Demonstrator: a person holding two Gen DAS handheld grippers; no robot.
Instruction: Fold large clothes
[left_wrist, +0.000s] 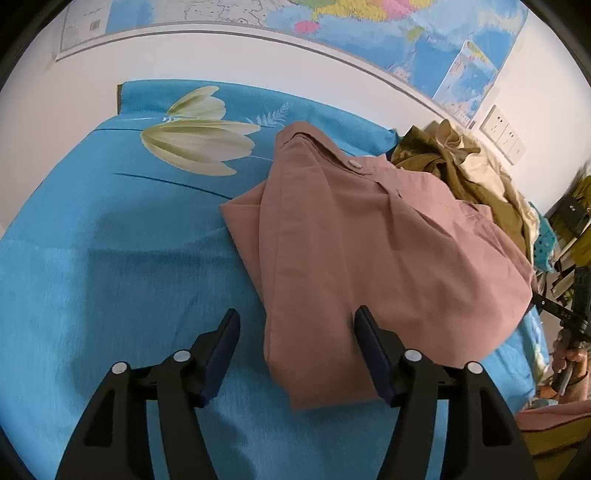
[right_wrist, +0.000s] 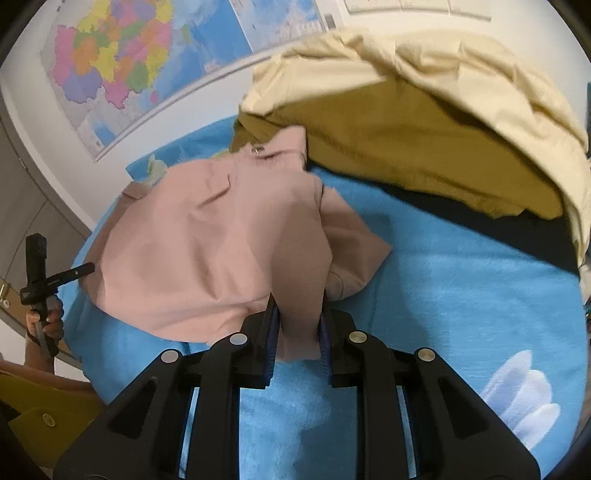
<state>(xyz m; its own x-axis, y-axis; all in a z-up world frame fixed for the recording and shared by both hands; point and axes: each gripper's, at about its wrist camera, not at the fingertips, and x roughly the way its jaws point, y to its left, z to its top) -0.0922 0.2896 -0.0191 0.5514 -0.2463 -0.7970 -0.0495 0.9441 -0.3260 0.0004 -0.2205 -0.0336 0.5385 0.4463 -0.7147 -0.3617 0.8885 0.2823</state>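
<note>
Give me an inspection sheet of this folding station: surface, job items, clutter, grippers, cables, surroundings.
Surface: blue bedsheet with a white flower print, smooth.
Job's things: pink shirt, partly folded, collar towards the wall, lying on the sheet.
Clutter: olive garment and cream garment heaped beside the shirt's collar end.
Grippers: left gripper open, its fingers astride the shirt's near corner, not pressing it. Right gripper shut on a fold of the pink shirt.
Cables: nothing seen.
Surroundings: white wall with a map and wall sockets; the person's hand holding the other gripper's handle.
</note>
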